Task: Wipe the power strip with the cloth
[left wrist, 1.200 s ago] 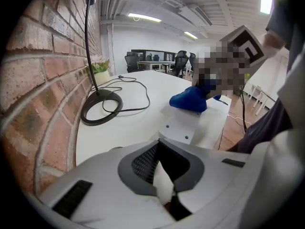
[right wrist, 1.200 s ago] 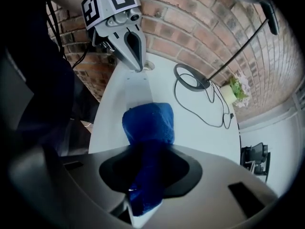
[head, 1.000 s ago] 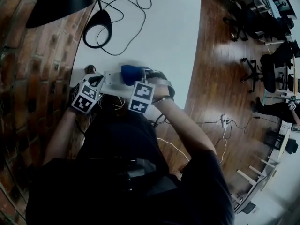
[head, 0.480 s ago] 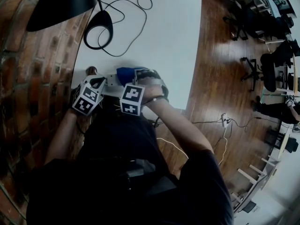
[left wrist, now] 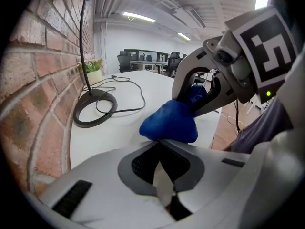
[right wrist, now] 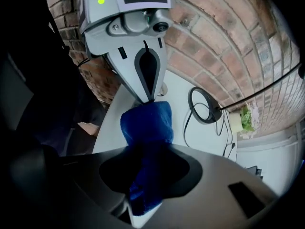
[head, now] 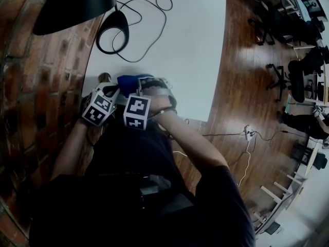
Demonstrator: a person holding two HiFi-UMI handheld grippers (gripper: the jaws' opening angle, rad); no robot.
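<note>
Cloth (right wrist: 145,120) stayed pinched in our right gripper (right wrist: 145,151), pointing steeply down; it had slid left, nearer our closed, downward-angled left gripper (left wrist: 161,147).

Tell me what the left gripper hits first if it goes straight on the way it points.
Most likely the cloth: it bulges right off the tips of the left gripper's shut jaws, clamped in the right gripper. They may even touch; depth is unclear.
</note>
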